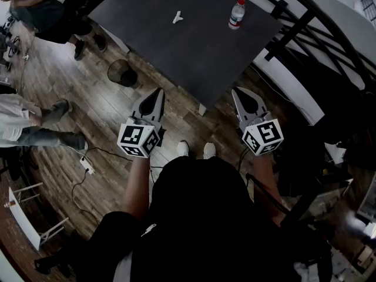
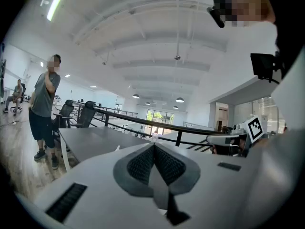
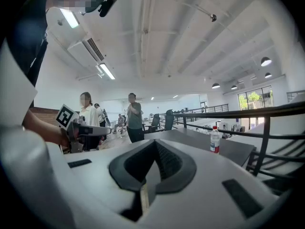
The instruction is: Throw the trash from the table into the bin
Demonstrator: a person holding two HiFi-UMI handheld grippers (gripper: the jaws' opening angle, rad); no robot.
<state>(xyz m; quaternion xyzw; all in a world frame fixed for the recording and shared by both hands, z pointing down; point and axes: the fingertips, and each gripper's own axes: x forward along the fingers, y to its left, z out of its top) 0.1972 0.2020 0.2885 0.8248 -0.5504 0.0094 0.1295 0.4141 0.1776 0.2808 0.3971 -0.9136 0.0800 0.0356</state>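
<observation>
A crumpled white paper scrap [image 1: 178, 17] and a plastic bottle with a red cap [image 1: 237, 13] lie on the dark grey table [image 1: 194, 51]. The black mesh bin [image 1: 121, 73] stands on the wood floor by the table's left edge. My left gripper [image 1: 160, 91] and right gripper [image 1: 235, 90] hover side by side short of the table's near corner, both shut and empty. The left gripper view shows its jaws [image 2: 154, 144] pressed together, the paper scrap [image 2: 117, 148] and the bottle [image 2: 155, 137] far beyond. In the right gripper view the jaws [image 3: 155, 142] meet; the bottle [image 3: 215, 140] stands right.
A black railing [image 1: 305, 22] runs along the table's right side. One person [image 1: 35, 7] stands at the far left, another [image 1: 17, 122] sits at the left. A power strip and cable [image 1: 87, 164] lie on the floor near my feet.
</observation>
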